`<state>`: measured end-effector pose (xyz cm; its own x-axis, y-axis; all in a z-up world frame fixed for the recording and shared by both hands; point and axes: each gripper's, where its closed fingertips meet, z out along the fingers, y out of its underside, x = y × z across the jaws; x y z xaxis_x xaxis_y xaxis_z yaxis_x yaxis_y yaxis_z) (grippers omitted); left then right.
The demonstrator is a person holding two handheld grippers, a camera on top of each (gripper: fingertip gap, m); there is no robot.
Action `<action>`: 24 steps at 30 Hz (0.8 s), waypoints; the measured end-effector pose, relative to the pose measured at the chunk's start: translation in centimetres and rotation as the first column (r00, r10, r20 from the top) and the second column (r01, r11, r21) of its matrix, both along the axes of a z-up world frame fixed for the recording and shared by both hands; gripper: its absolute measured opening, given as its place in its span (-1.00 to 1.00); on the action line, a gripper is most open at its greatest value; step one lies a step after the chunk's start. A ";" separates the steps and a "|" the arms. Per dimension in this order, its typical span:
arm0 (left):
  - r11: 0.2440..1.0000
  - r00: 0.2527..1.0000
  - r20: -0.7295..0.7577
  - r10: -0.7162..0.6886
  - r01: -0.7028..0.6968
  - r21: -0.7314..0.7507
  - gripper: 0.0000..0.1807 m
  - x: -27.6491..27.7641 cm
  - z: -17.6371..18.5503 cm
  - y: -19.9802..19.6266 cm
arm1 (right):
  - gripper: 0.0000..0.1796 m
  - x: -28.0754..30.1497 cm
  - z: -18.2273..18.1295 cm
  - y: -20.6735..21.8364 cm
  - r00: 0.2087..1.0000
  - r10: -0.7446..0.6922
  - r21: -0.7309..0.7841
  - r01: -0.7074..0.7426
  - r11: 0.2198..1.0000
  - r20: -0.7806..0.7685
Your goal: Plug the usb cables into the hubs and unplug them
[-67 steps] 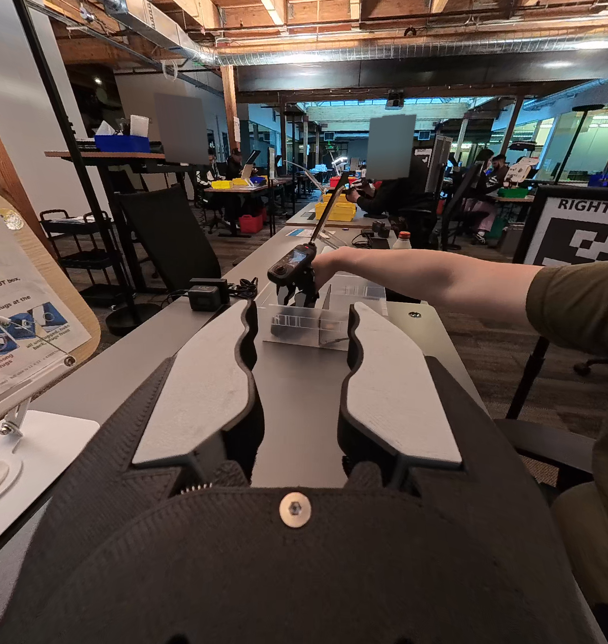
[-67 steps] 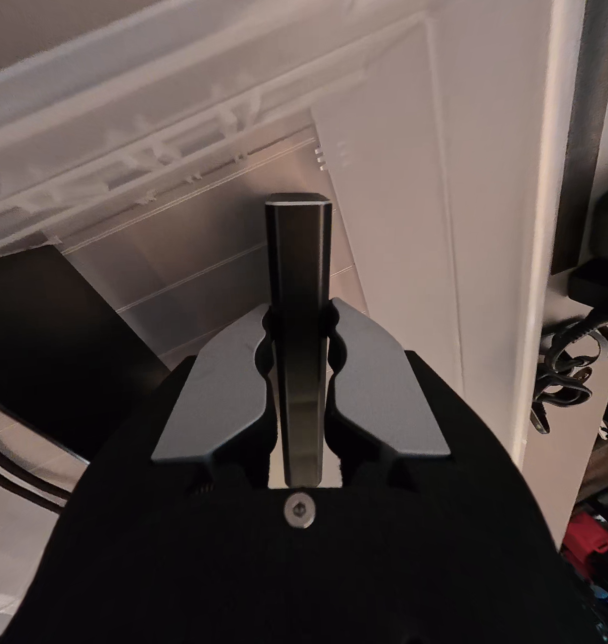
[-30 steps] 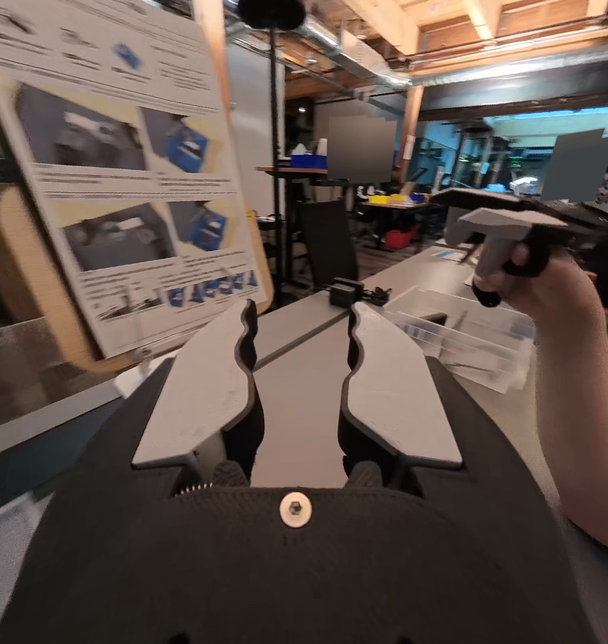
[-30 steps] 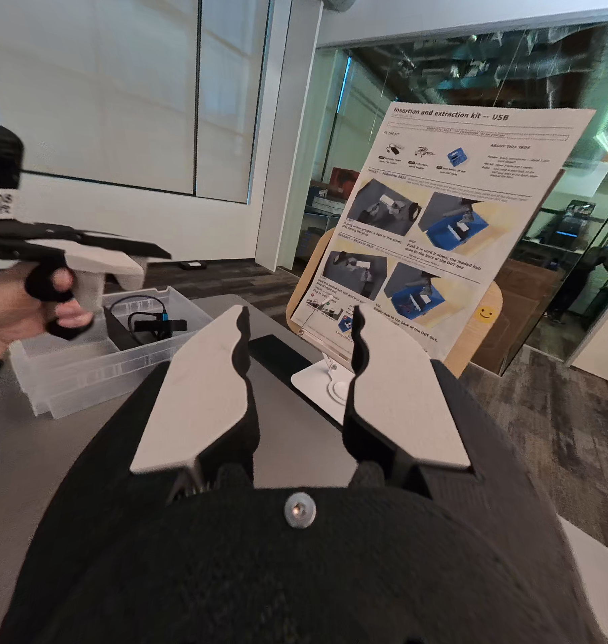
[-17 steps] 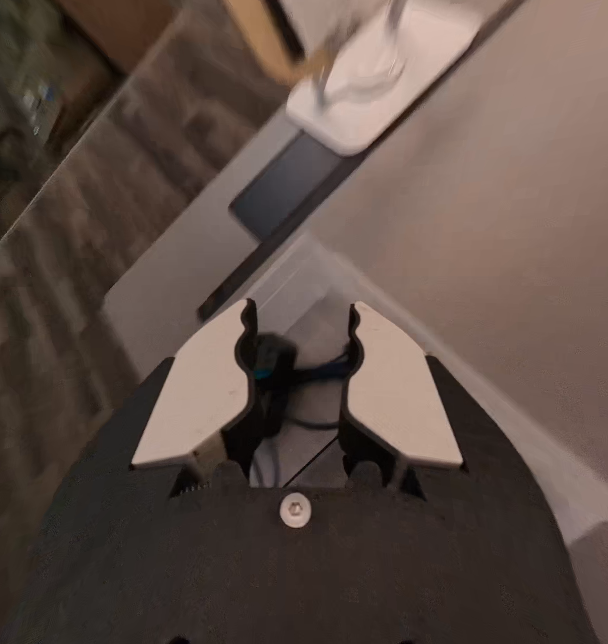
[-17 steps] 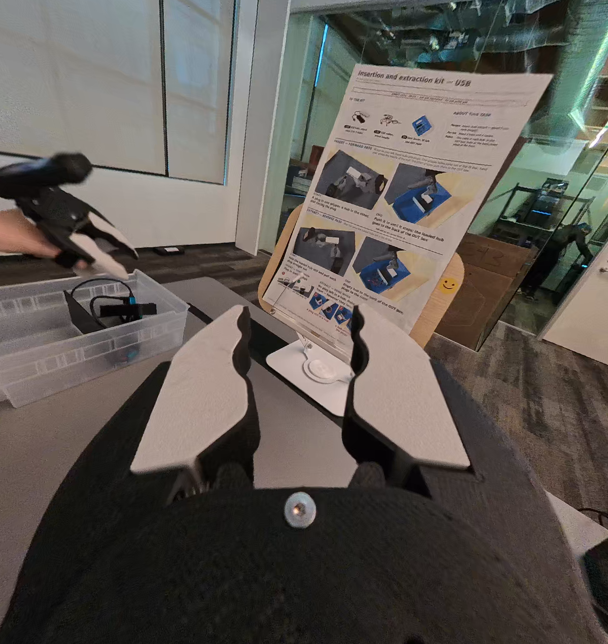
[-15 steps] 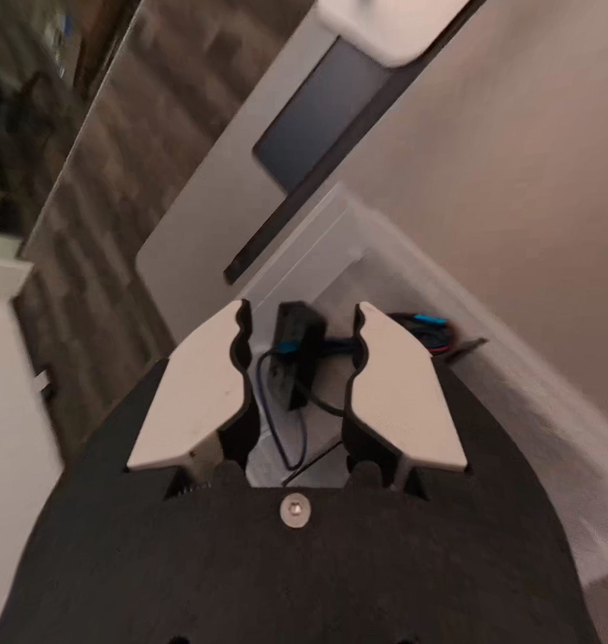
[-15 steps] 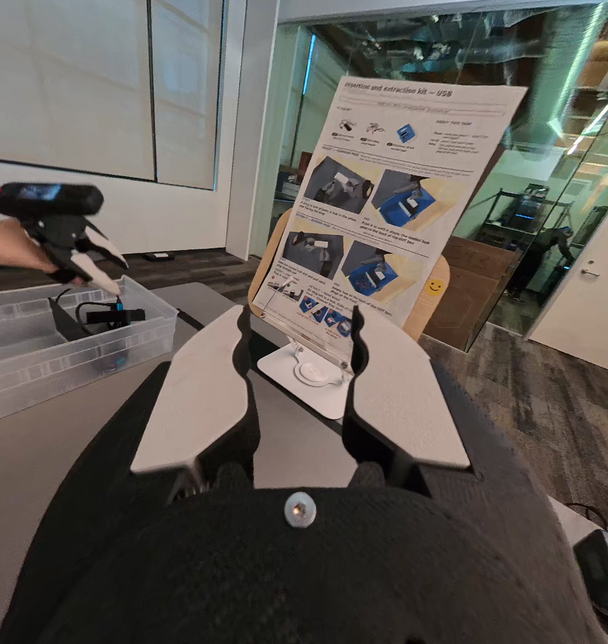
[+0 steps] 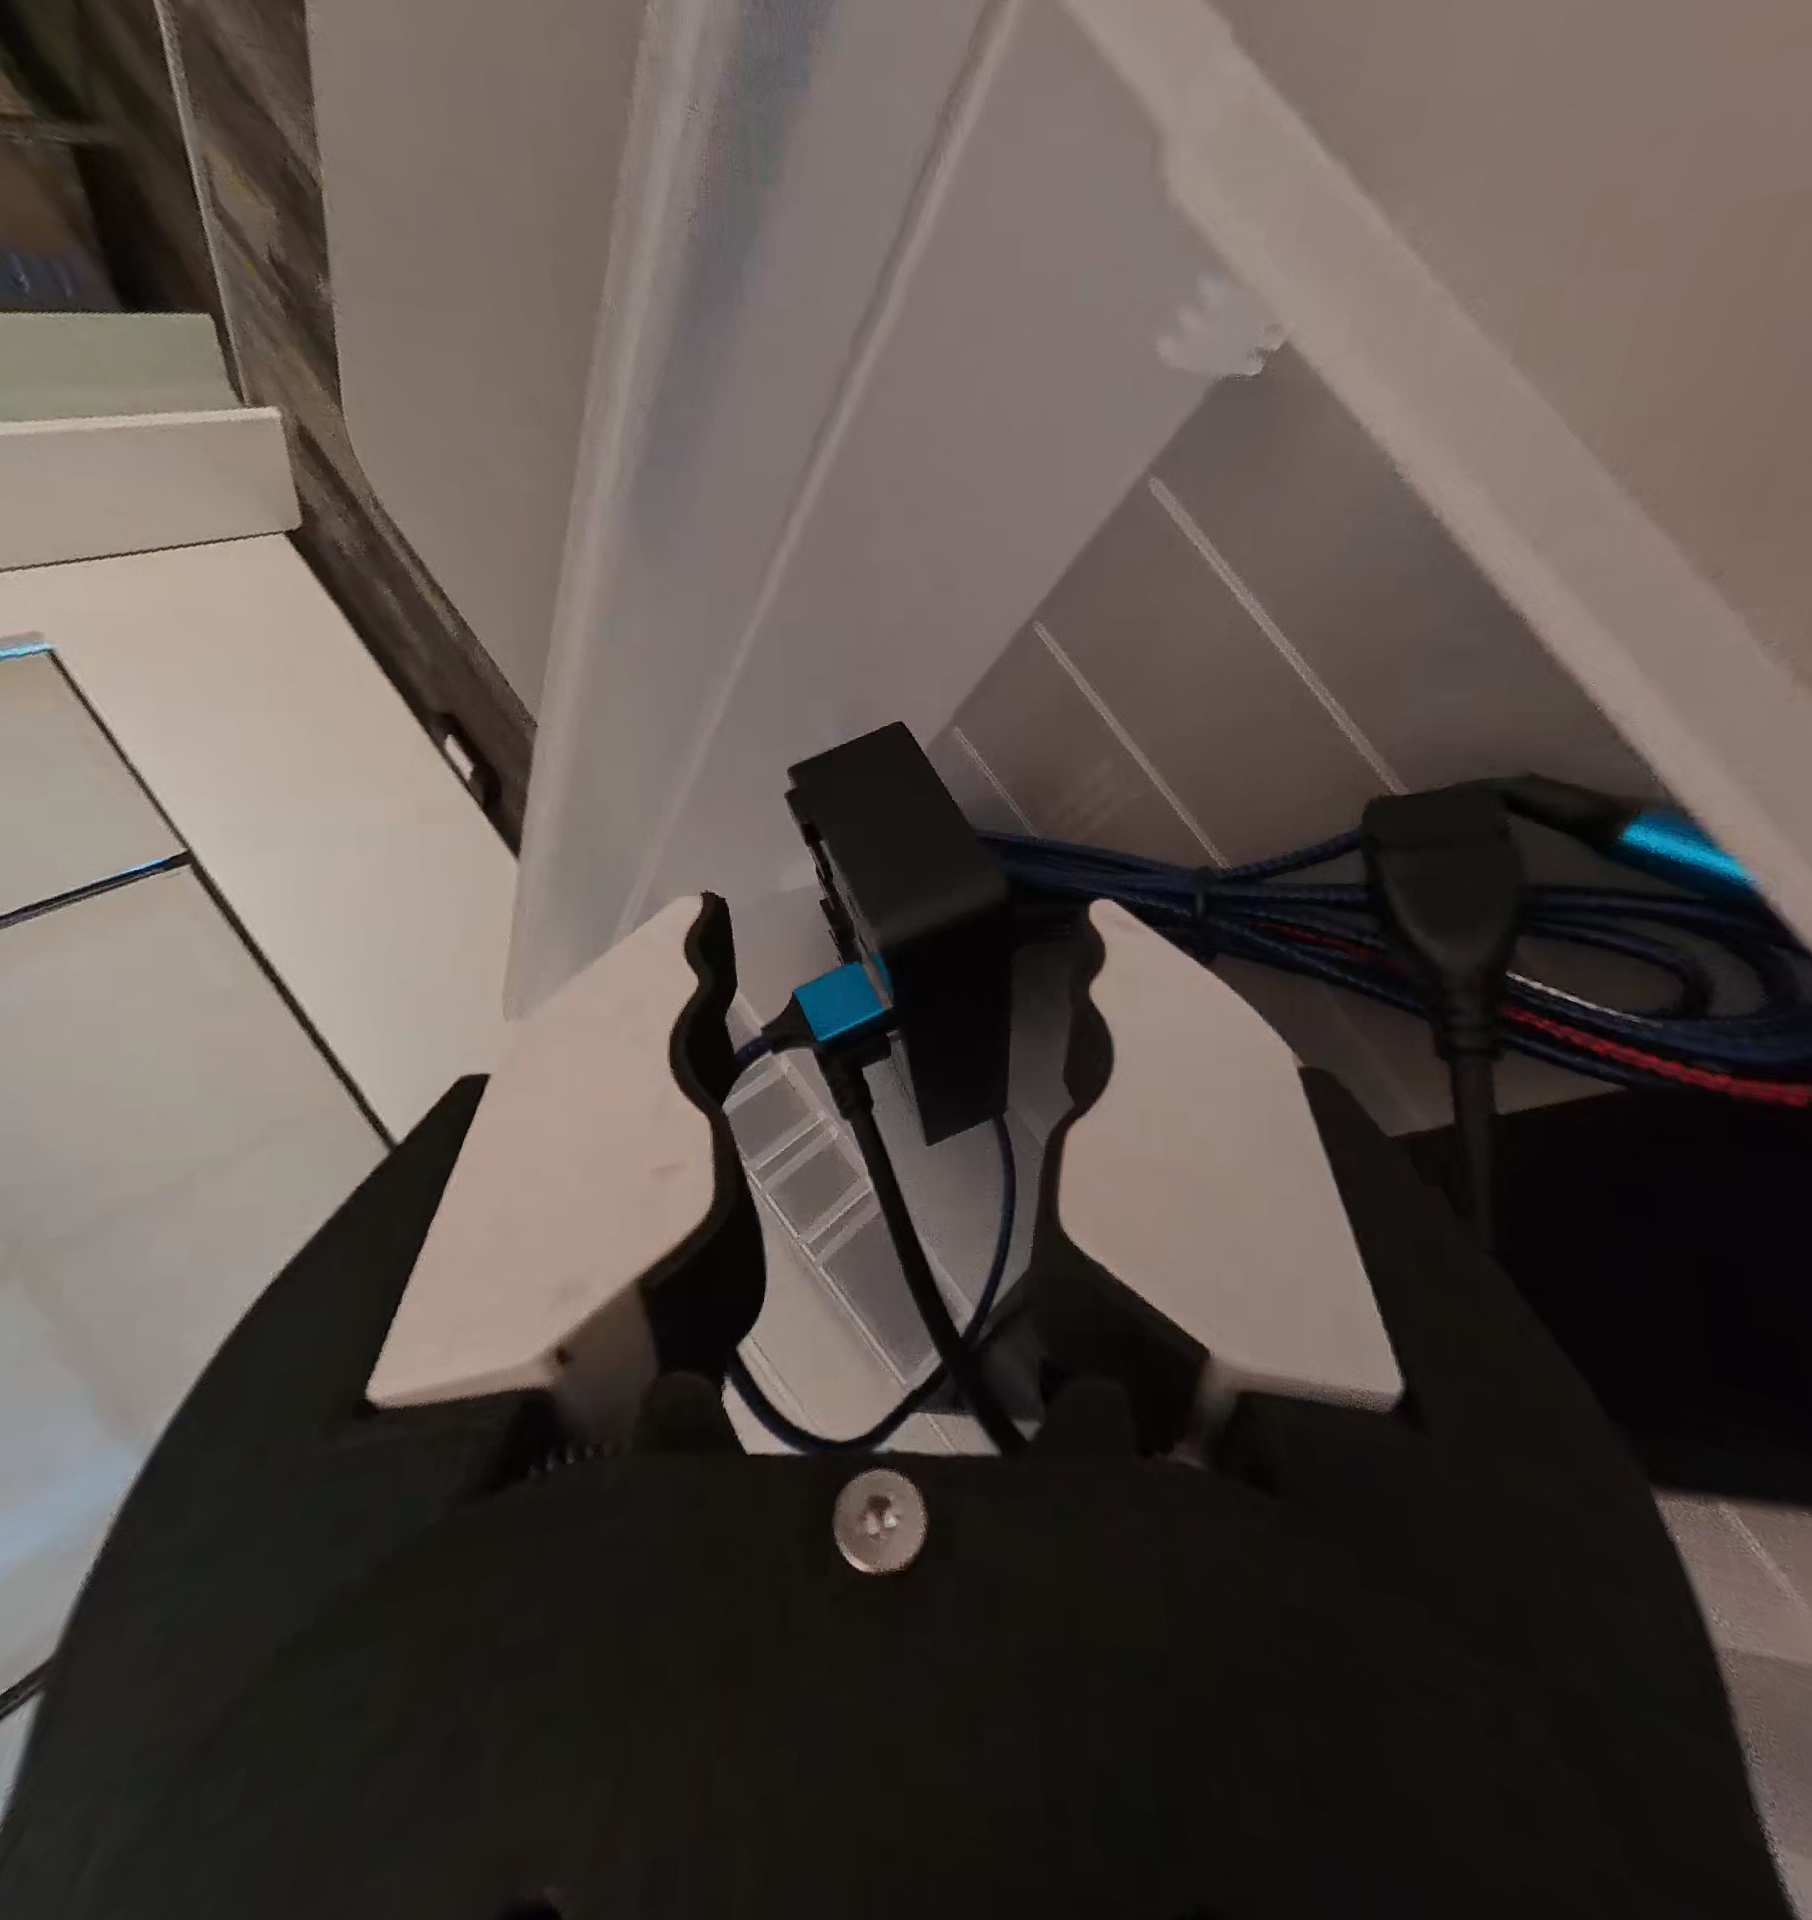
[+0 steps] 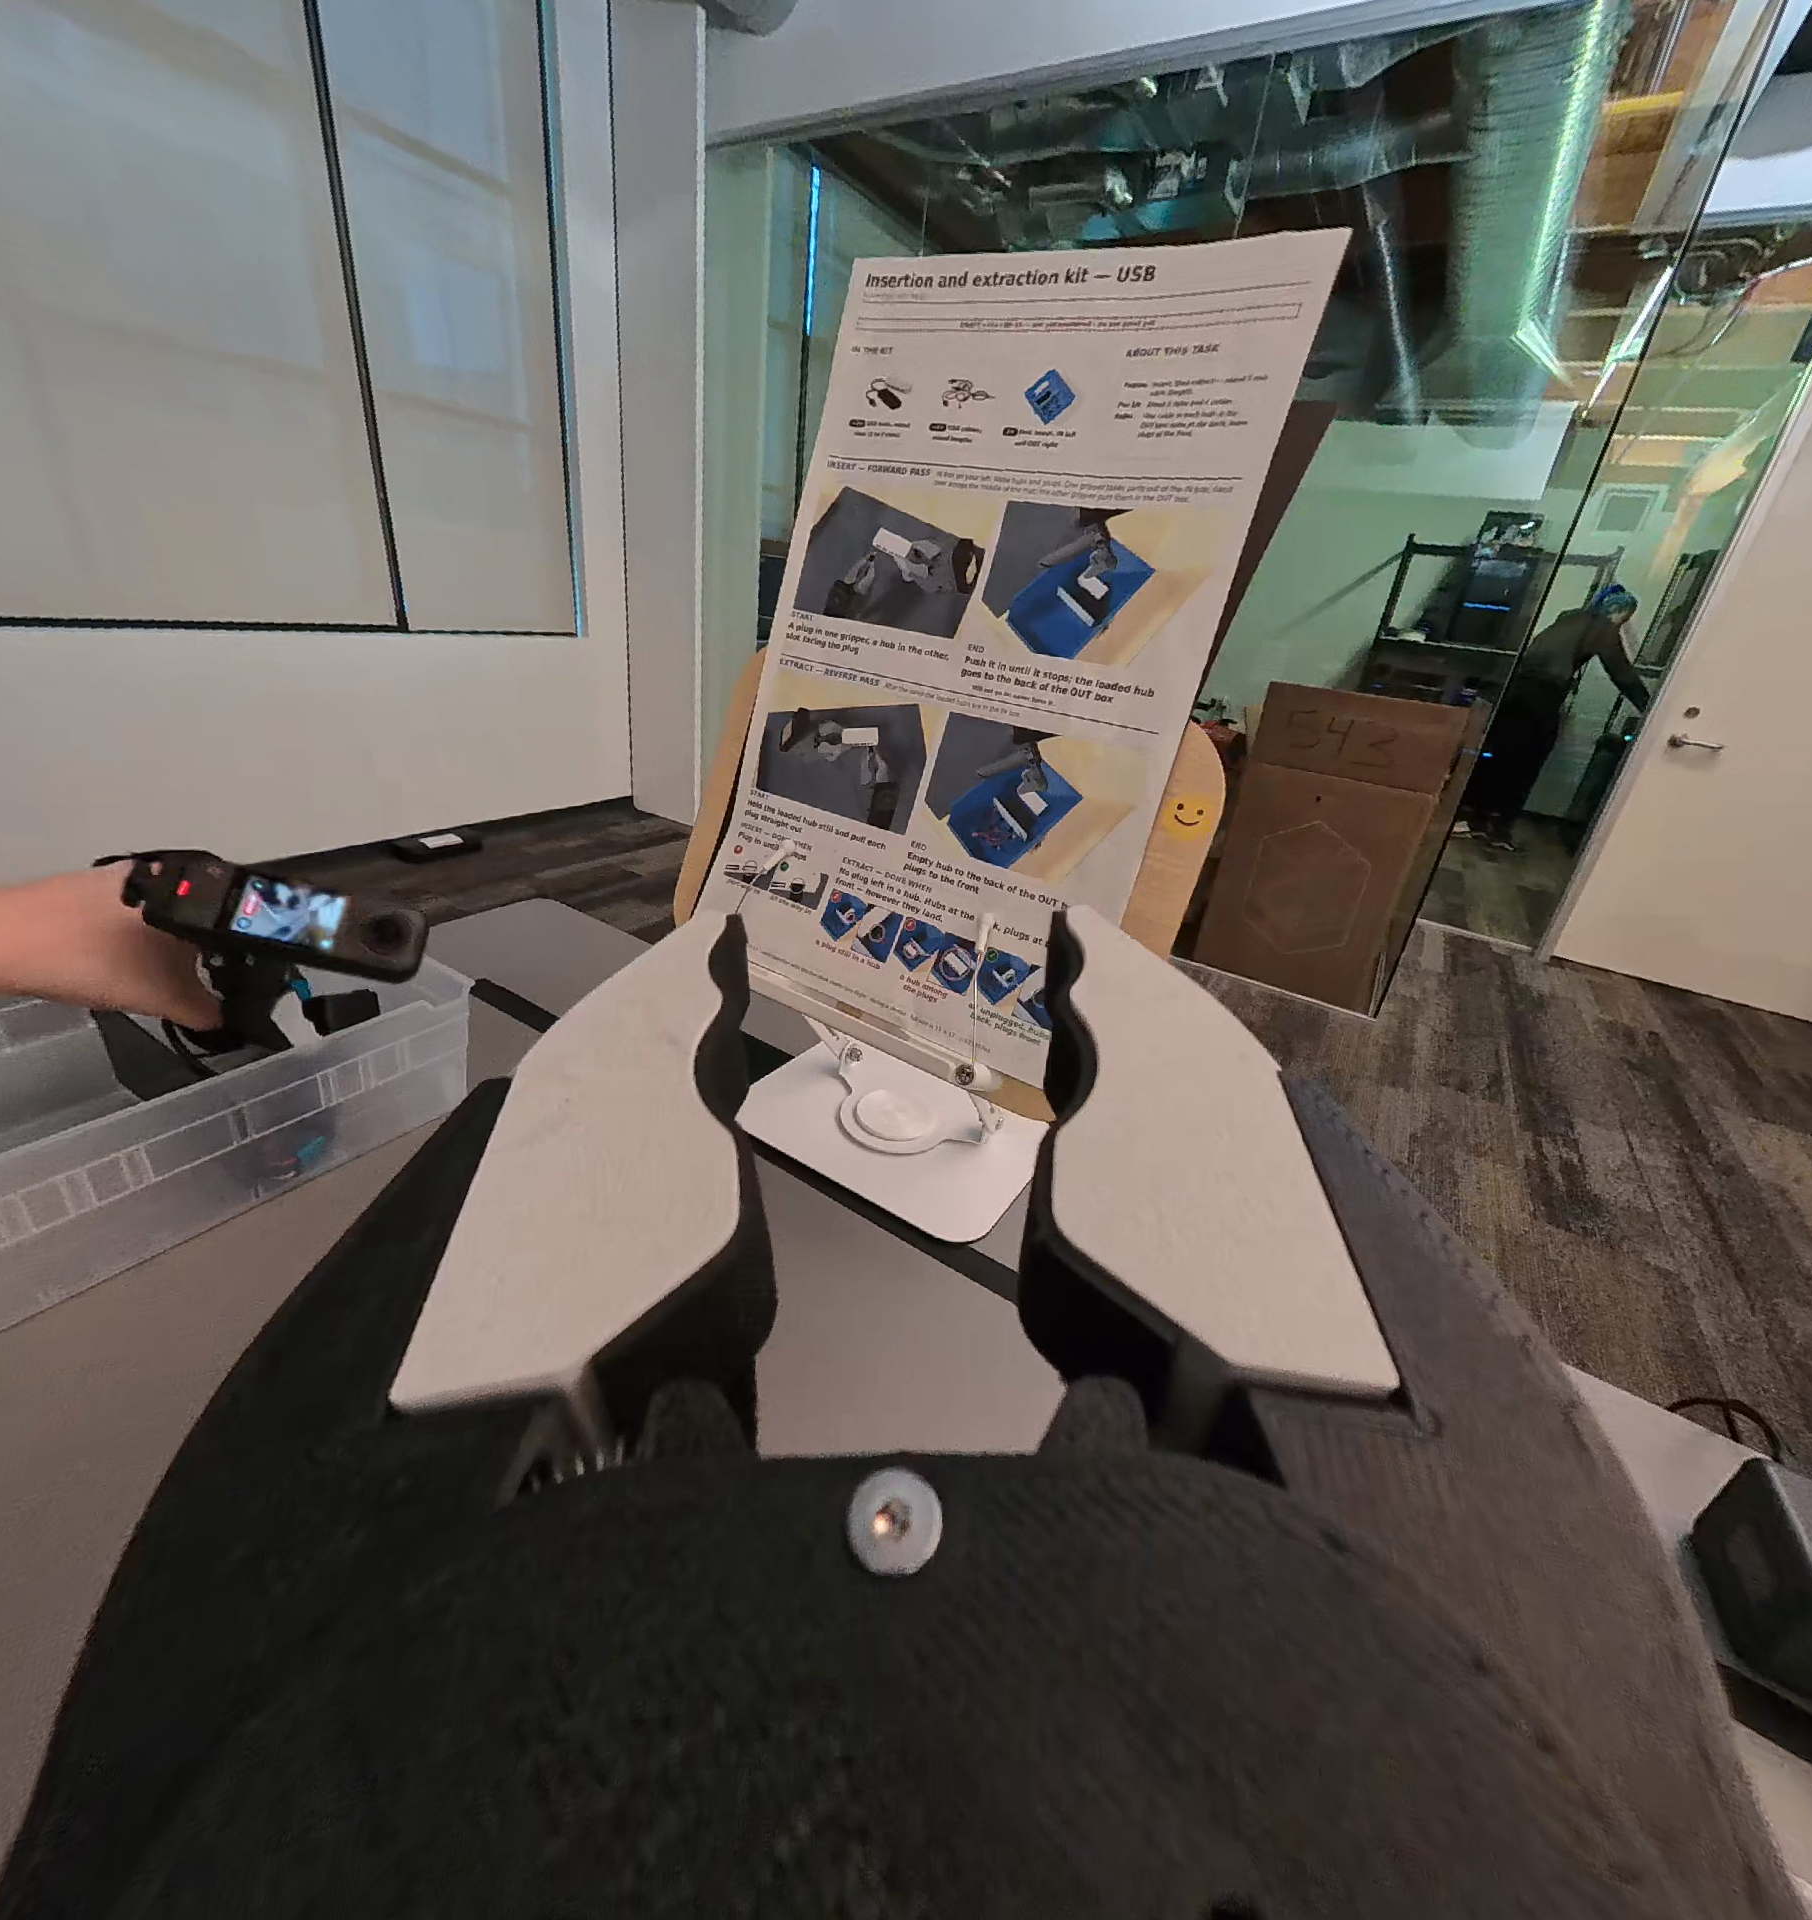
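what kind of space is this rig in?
Likely an office turned data-collection lab: glass partition walls, an instruction sheet on a stand, and a clear bin of cables on the desk.

Left gripper (image 9: 897, 925) points steeply down, jaws spread wide, nothing clamped between them. Right gripper (image 10: 891, 940) held about level, jaws equally wide, empty. In the right wrist view the person's left hand (image 10: 71, 940) at 9 o'clock grips the left gripper's handle.

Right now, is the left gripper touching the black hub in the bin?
Apart. In the left wrist view the left gripper is open, with bin floor visible between each finger and the black hub.
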<state>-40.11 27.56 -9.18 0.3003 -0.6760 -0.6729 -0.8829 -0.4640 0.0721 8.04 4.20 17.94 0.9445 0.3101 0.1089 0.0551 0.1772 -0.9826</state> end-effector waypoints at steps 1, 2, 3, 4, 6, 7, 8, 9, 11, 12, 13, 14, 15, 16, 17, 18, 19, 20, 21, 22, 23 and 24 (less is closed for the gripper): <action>1.000 1.000 -0.004 0.006 -0.006 0.004 -0.33 0.0 -0.3 0.2 | -0.39 0.1 0.0 -0.1 1.000 -0.002 0.002 0.002 1.000 0.000; 1.000 1.000 0.004 0.011 -0.011 0.011 -0.35 0.0 -0.5 0.4 | -0.39 0.2 0.1 -0.1 1.000 -0.003 0.005 0.003 1.000 -0.001; 1.000 1.000 0.012 0.020 -0.021 0.019 -0.38 0.0 -0.7 0.5 | -0.39 0.2 0.1 -0.2 1.000 -0.004 0.007 0.004 1.000 -0.001; 0.999 0.999 0.016 0.030 -0.031 0.027 -0.39 0.0 -0.9 0.7 | -0.39 0.2 0.2 -0.3 1.000 -0.003 0.009 0.003 1.000 -0.002; 0.998 0.999 -0.003 0.045 -0.045 0.047 -0.42 -0.4 -1.2 1.0 | -0.39 0.4 0.2 -0.3 1.000 -0.005 0.011 0.005 1.000 -0.006; 0.997 0.999 -0.020 0.048 -0.047 0.057 -0.44 -0.6 -1.2 1.1 | -0.39 0.6 0.2 -0.4 1.000 -0.006 0.013 0.006 1.000 -0.009; 0.997 0.998 -0.029 0.052 -0.050 0.064 -0.48 -0.7 -1.3 1.2 | -0.39 0.7 0.2 -0.4 1.000 -0.006 0.012 0.006 1.000 -0.012; 0.995 0.998 -0.030 0.061 -0.058 0.076 -0.55 -0.8 -1.2 1.4 | -0.39 0.8 0.2 -0.4 1.000 -0.006 0.011 0.006 1.000 -0.016; 0.994 0.996 -0.011 0.084 -0.083 0.068 -0.60 -0.9 -1.3 1.3 | -0.39 1.0 0.1 -0.5 1.000 -0.007 0.010 0.008 1.000 -0.022; 0.994 0.996 -0.007 0.091 -0.091 0.065 -0.61 -0.9 -1.4 1.3 | -0.39 1.1 0.1 -0.5 1.000 -0.009 0.010 0.009 1.000 -0.024; 0.993 0.995 -0.009 0.099 -0.098 0.065 -0.62 -1.0 -1.3 1.2 | -0.39 1.2 0.1 -0.6 1.000 -0.009 0.011 0.009 1.000 -0.026; 0.992 0.994 -0.016 0.106 -0.105 0.064 -0.62 -1.0 -1.3 1.2 | -0.39 1.2 0.1 -0.6 1.000 -0.008 0.012 0.008 1.000 -0.027; 0.992 0.994 -0.026 0.107 -0.105 0.063 -0.63 -1.1 -1.2 1.2 | -0.39 1.3 0.1 -0.7 1.000 -0.008 0.012 0.008 1.000 -0.028; 0.992 0.994 -0.036 0.106 -0.103 0.067 -0.64 -1.1 -1.1 1.2 | -0.39 1.4 0.1 -0.7 1.000 -0.008 0.012 0.008 1.000 -0.029; 0.993 0.994 -0.045 0.103 -0.100 0.070 -0.66 -1.2 -0.8 1.2 | -0.40 1.4 0.1 -0.8 1.000 -0.007 0.012 0.007 1.000 -0.031; 0.992 0.994 -0.041 0.100 -0.097 0.076 -0.67 -1.2 -0.4 1.2 | -0.40 1.5 0.1 -0.8 0.999 -0.005 0.012 0.006 1.000 -0.032; 0.992 0.995 -0.019 0.096 -0.094 0.089 -0.68 -1.1 0.1 1.1 | -0.40 1.5 0.1 -0.9 0.999 -0.003 0.013 0.004 1.000 -0.033; 0.990 0.996 0.013 0.092 -0.093 0.106 -0.69 -0.9 0.9 1.1 | -0.40 1.5 0.2 -1.0 0.999 0.000 0.015 0.000 1.000 -0.035; 0.988 0.995 0.051 0.087 -0.092 0.125 -0.69 -0.7 1.8 1.0 | -0.40 1.5 0.2 -1.0 0.999 0.005 0.018 -0.005 1.000 -0.038; 0.985 0.992 0.092 0.081 -0.094 0.143 -0.70 -0.6 2.8 0.9 | -0.40 1.4 0.3 -1.0 0.999 0.011 0.021 -0.011 1.000 -0.043; 0.982 0.987 0.140 0.079 -0.101 0.158 -0.70 -0.4 3.9 0.8 | -0.40 1.2 0.3 -1.0 0.999 0.019 0.022 -0.018 1.000 -0.046; 0.979 0.977 0.199 0.073 -0.109 0.174 -0.71 -0.2 5.1 0.6 | -0.40 1.0 0.4 -1.0 0.999 0.028 0.022 -0.027 0.999 -0.046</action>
<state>-40.33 28.18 -4.04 0.4896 -0.5104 -0.7070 -0.8254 -0.5327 -0.1871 9.03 3.22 18.29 0.9398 0.3340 0.0723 0.0046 0.1994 -0.9799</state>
